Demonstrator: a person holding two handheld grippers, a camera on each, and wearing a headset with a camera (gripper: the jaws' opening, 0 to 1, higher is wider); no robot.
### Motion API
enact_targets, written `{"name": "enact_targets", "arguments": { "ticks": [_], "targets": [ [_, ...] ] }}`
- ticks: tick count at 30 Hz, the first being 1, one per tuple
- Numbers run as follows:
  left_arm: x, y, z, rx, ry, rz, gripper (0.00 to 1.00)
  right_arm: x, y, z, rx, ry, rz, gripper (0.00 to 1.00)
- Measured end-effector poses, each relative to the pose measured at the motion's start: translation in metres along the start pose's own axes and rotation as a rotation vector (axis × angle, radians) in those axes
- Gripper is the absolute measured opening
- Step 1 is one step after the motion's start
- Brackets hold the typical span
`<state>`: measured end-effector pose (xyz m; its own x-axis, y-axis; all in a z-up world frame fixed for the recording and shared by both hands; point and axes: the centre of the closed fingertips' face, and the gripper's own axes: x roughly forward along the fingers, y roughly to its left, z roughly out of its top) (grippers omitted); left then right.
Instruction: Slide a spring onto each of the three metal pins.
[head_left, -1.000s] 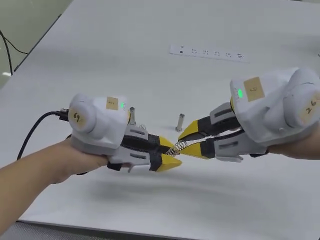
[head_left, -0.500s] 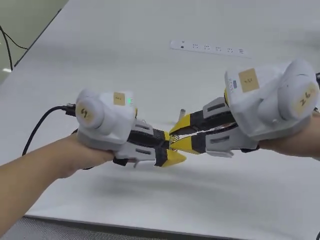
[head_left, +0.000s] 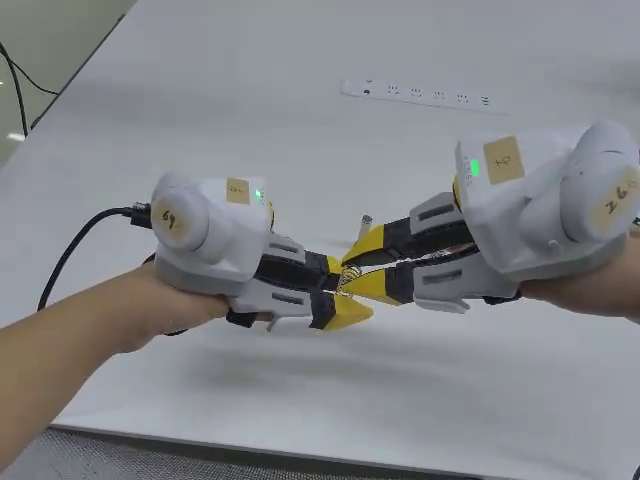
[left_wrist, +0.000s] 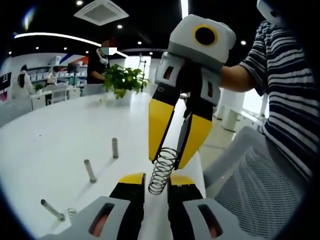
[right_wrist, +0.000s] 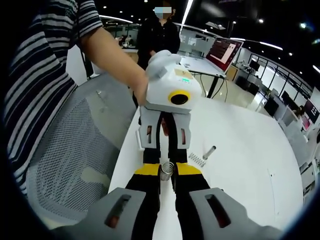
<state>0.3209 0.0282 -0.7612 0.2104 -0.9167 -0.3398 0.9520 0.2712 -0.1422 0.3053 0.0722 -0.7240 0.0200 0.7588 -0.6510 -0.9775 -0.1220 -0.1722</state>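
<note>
A small coil spring (head_left: 345, 284) (left_wrist: 161, 172) (right_wrist: 167, 169) hangs in the air between my two grippers, over the near part of the white table (head_left: 300, 150). My left gripper (head_left: 343, 296) (left_wrist: 156, 180) is shut on one end. My right gripper (head_left: 351, 276) (right_wrist: 167, 170) faces it tip to tip, its yellow jaws pinched on the other end. In the left gripper view, two metal pins (left_wrist: 115, 147) (left_wrist: 90, 170) stand upright and a third (left_wrist: 51, 210) leans, with a loose spring (left_wrist: 71, 214) beside it. One pin (head_left: 365, 221) peeks out behind the right jaws.
A white power strip (head_left: 428, 96) lies at the far side of the table. A black cable (head_left: 80, 250) trails from the left gripper. The right gripper view shows a pin (right_wrist: 209, 152) and a loose spring (right_wrist: 196, 159) on the table, and a mesh chair (right_wrist: 75, 165).
The two grippers have come closer together, tips now nearly touching. The stretch of spring showing between them has shortened, and the right jaws have narrowed onto it.
</note>
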Motion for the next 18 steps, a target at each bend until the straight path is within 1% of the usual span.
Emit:
{"name": "enact_targets", "arguments": {
  "ticks": [6, 11, 18],
  "targets": [
    [-0.002, 0.003, 0.001, -0.002, -0.004, 0.016, 0.14, 0.0, -0.001, -0.001, 0.001, 0.003, -0.009, 0.07],
    [-0.006, 0.004, -0.001, -0.01, -0.001, 0.028, 0.18, 0.001, -0.003, -0.001, -0.002, 0.006, -0.014, 0.07],
    [-0.012, 0.006, 0.0, -0.019, -0.009, 0.046, 0.2, 0.002, -0.006, 0.001, -0.015, 0.014, -0.012, 0.07]
  ]
}}
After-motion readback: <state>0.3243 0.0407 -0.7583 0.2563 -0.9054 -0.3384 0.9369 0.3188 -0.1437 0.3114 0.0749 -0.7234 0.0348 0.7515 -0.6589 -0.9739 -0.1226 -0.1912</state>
